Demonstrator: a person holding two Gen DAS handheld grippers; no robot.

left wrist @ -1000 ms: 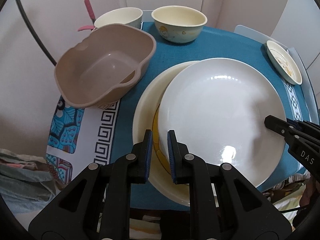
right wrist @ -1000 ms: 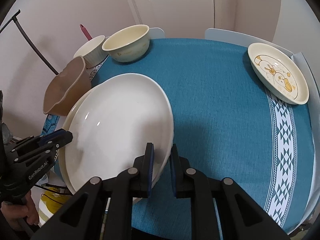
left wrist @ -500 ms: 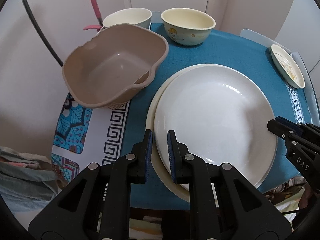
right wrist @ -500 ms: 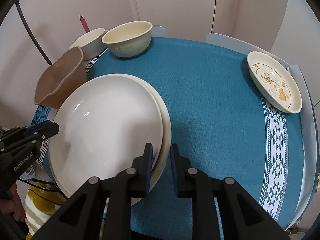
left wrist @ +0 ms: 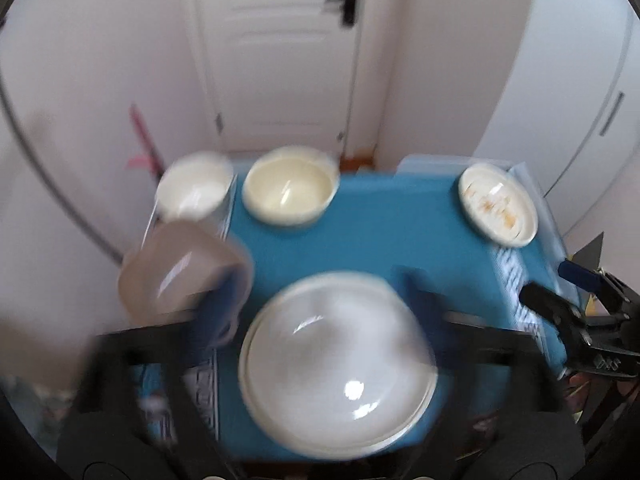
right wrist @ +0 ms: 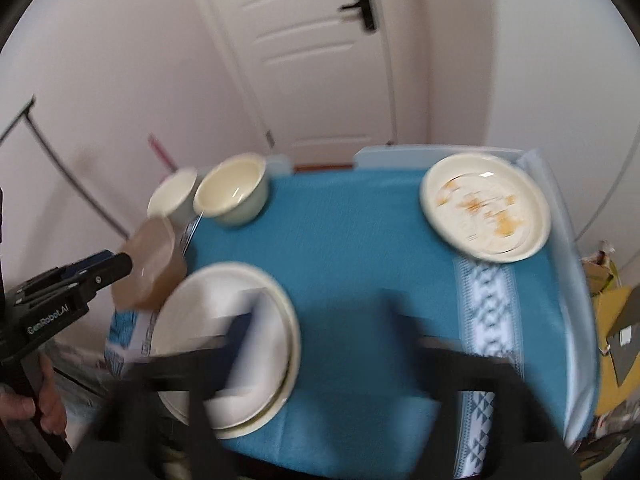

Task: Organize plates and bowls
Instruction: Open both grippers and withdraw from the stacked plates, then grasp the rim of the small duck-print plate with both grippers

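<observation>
Both grippers [left wrist: 316, 300] [right wrist: 320, 312] apparently higher, jaws newly apart

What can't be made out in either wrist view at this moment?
- Left wrist view: motion blur smears the left gripper; its jaws stand wide, empty, having just opened.
- Right wrist view: the right gripper is smeared too, and one finger covers part of the stacked plates.
- Small plate: its orange print is unreadable.
- Brown tub: interior blurred.
</observation>
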